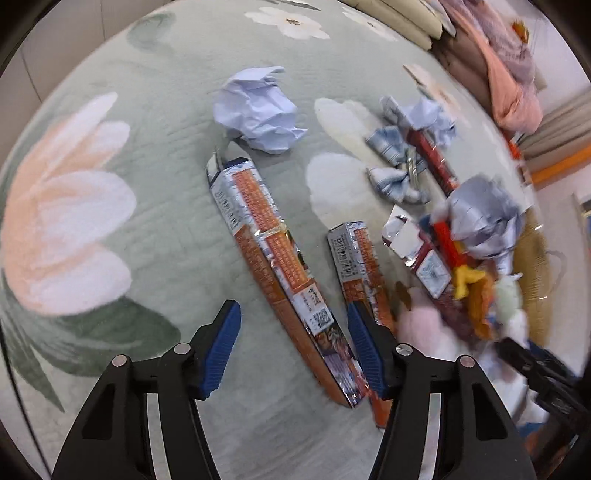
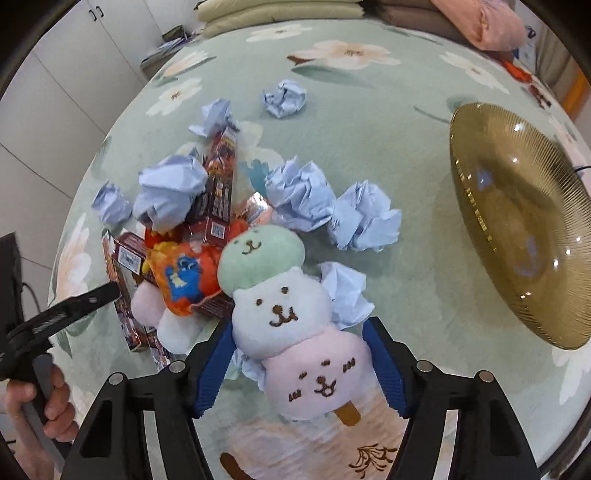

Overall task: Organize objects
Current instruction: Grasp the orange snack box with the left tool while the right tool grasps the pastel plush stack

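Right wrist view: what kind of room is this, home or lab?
Most likely a home bedroom. The clutter lies on a quilted floral bedspread, folded bedding is stacked at its far end, and white cupboard doors stand alongside. A plush toy fits a household too.

– What lies underfoot?
– A pale green blanket (image 2: pixel 406 206) printed with large white and peach flowers, spread wide.

– And beyond it?
– White cabinet doors (image 2: pixel 74 66) at the left, folded quilts (image 2: pixel 280 9) stacked along the far edge, a pink bundle (image 2: pixel 487 26) at the right, under soft daylight.
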